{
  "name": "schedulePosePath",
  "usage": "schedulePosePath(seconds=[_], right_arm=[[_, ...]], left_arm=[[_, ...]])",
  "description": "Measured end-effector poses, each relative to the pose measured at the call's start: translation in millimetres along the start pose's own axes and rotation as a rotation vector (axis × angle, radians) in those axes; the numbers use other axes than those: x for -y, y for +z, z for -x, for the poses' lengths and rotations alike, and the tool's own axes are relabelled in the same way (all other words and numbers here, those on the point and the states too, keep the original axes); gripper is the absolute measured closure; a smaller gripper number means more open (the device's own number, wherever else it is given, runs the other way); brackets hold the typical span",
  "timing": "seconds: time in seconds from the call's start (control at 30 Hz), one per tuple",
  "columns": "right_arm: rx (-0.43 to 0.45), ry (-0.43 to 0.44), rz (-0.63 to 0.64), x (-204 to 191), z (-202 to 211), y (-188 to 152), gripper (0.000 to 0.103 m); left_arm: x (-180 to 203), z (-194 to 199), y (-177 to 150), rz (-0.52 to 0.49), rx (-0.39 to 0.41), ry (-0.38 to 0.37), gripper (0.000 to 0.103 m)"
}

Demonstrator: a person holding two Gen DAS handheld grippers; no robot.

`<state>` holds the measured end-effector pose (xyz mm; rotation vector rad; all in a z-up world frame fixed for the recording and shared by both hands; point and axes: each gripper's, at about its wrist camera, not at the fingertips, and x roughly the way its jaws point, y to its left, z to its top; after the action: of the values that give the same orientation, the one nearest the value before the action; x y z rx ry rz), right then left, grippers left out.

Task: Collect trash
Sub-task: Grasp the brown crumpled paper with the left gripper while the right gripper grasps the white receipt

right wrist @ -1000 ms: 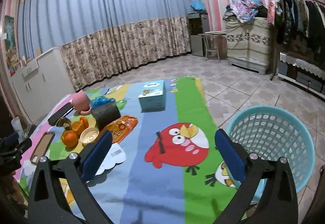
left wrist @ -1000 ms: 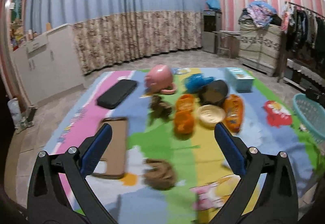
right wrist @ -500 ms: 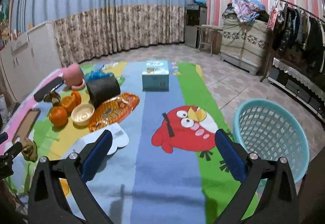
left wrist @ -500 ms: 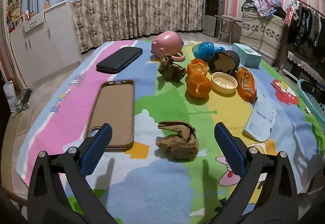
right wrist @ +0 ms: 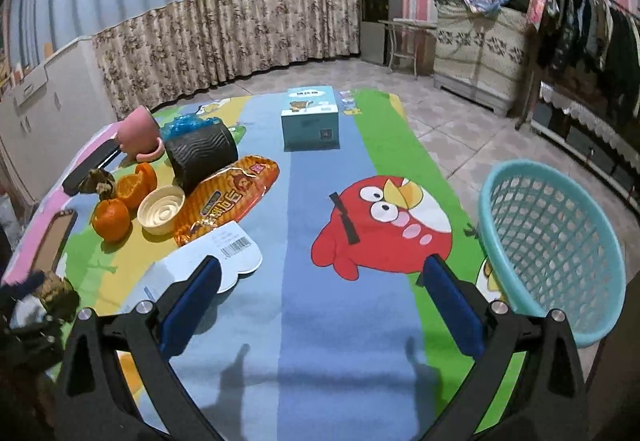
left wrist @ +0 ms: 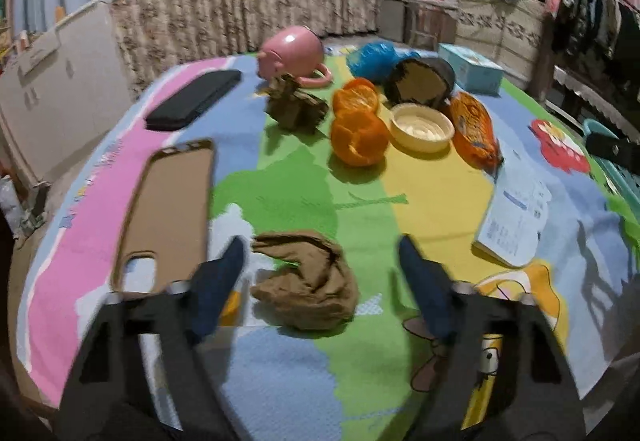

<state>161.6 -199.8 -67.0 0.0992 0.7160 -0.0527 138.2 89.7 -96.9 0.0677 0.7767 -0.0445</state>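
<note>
Our left gripper hangs low over the surface, which is covered by a cartoon-printed mat, and its jaws stand wide on either side of a crumpled brown wad without touching it. Just left of the wad lies a brown phone case, and beyond that a black case. Farther back we see orange peels, a cream lid, an orange snack wrapper, a second brown scrap, a pink mug on its side, a blue plastic bag and a white paper to the right.

Our right gripper hovers above the mat with its jaws spread wide and nothing between them. The teal basket stands just beside the mat's right edge, near the right finger, well apart from the trash. A tissue box sits at the far end of the mat.
</note>
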Motion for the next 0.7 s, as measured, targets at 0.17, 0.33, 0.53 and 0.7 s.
schedulePosePath(seconds=[0.17,0.33,0.53,0.7], right_arm=[[-0.054,0.052,-0.047,-20.3,-9.2,-1.3,0.004],[-0.1,0.063,-0.044,-49.4,-21.4,-7.4,0.005],[-0.15,0.051,-0.077,-73.8,-33.9,-9.1,0.005],[-0.192,0.033,-0.128,-82.8,-46.5,-8.7,0.005]], left_arm=[[-6.4,-1.3,0.8,0.003,-0.003,-0.017,0.06],[-13.7,7.8,8.1,-0.004,0.039,-0.012,0.061],[-40.7,21.9,24.5,0.028,0.099,0.004,0.061],[-63.4,25.9,35.5,0.067,0.126,0.013,0.061]])
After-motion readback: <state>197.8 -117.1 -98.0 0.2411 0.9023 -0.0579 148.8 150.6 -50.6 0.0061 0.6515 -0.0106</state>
